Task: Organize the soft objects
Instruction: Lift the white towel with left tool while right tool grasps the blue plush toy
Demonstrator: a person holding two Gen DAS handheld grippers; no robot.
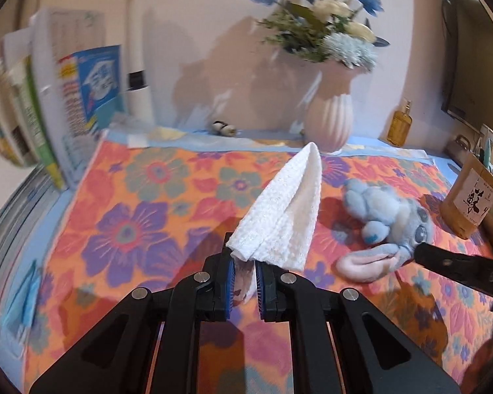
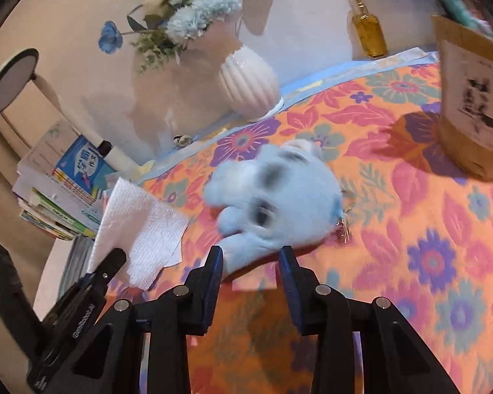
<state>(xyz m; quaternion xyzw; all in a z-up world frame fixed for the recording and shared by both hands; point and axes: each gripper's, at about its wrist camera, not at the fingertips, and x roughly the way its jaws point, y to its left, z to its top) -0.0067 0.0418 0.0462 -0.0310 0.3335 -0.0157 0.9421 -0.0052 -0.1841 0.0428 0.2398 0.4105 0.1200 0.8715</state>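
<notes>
While the left gripper [image 1: 245, 275] is pinching a corner of the white paper towel [image 1: 286, 216] between its blue pads, the sheet is standing up as a folded cone above the floral cloth [image 1: 141, 197], clear of the surface. Doing this step well probably means keeping that pinch firm and carrying the towel low and steadily, so that it is not flapping into the pink vase [image 1: 328, 121] or dragging across the toy. The right gripper [image 2: 251, 262] is angling down toward the cloth with its jaws partly spread around the ear of the blue plush toy [image 2: 272, 193]; whether the pads are pressing on it I cannot tell, as the toy is blurring. Both tools are pointing forward and downward, side by side, the right one's finger showing at the edge of the left view.
</notes>
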